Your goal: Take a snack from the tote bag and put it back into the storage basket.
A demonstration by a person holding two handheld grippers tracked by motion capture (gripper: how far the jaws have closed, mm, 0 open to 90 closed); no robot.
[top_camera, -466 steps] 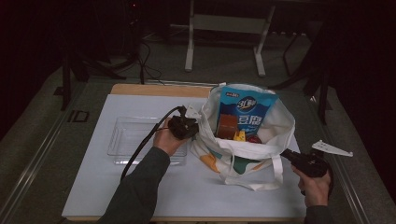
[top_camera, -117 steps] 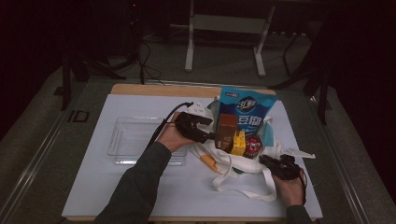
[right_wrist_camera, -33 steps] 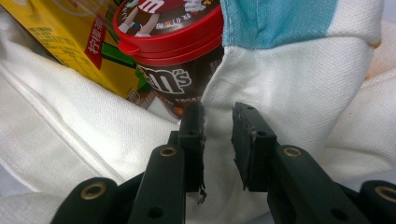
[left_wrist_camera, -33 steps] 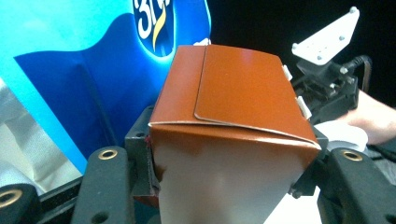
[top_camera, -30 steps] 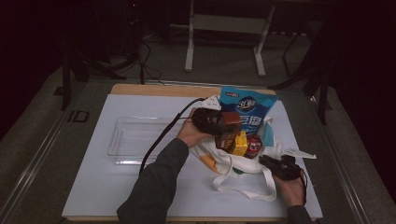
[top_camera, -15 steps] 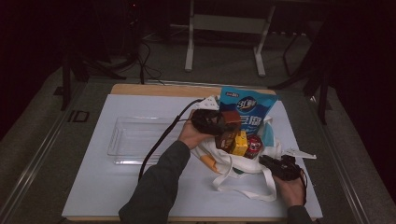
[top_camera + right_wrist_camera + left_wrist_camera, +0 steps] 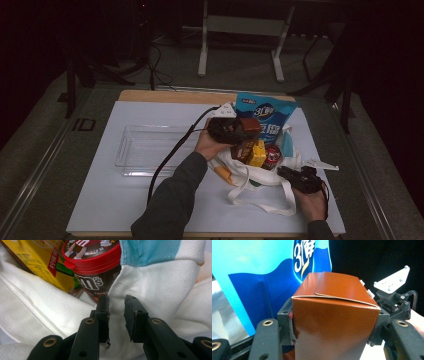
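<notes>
Between left gripper [image 7: 334, 345] jaws: brown box [image 7: 334, 322]

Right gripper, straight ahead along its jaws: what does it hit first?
Likely the white canvas bag's rim, where the right gripper points; just behind stands the red-lidded brown candy tub. Depth is unclear.

A clear plastic tray [image 7: 150, 149] is seen left of centre on the white-covered counter [image 7: 110, 200], and a grey metal stand [image 7: 240, 30] at the upper middle.
</notes>
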